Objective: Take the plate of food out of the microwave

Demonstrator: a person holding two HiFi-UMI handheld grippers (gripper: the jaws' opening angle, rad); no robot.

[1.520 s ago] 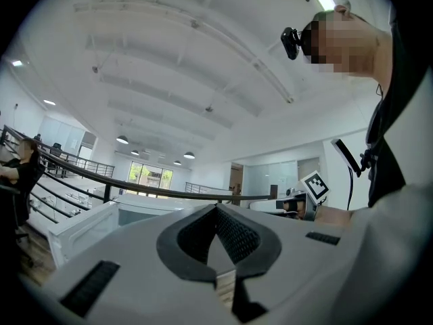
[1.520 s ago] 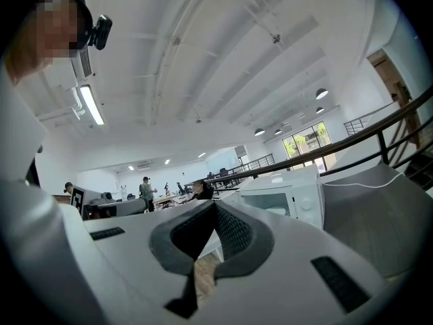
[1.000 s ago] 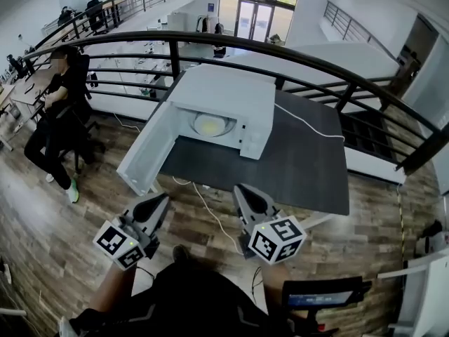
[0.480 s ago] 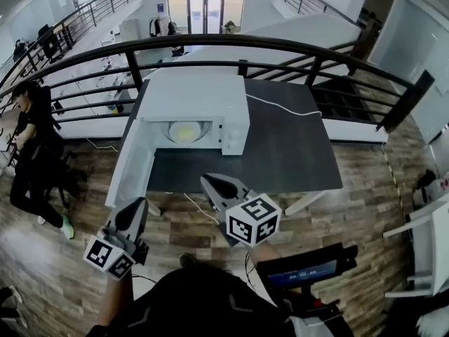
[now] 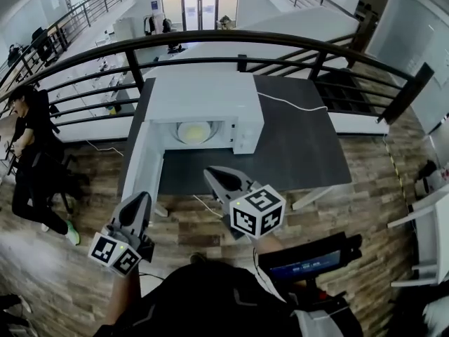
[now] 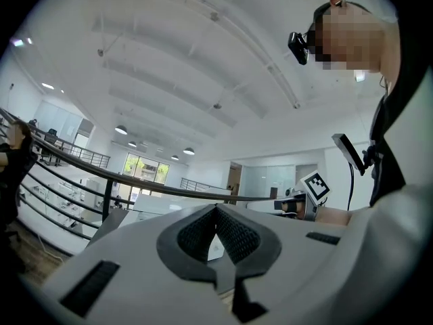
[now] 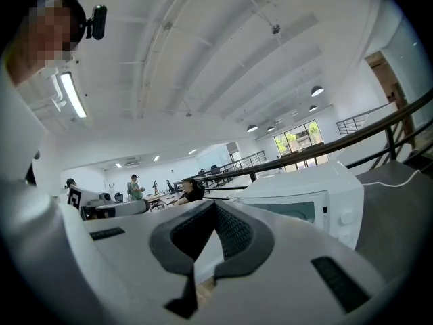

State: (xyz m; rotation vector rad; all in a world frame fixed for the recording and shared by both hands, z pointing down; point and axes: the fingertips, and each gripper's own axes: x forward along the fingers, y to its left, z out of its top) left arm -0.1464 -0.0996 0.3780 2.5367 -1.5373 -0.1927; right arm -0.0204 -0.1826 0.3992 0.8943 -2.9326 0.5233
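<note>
Ahead, dark table (image 5: pixel 302 153) beside railing (image 5: pixel 210 39), wood floor (image 5: pixel 56 258); left tongs (image 5: pixel 142 198), right tongs (image 5: pixel 212 173) closed.

right tongs (image 7: pixel 215 210) sit closed and empty, white microwave (image 7: pixel 304 198) beyond at right.

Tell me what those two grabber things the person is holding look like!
The left gripper and the right gripper look alike: pale grey shells that taper to a beak-like point, lined with dark, bumpy pads. Each carries a white cube printed with black square markers. The person wears a dark top.
</note>
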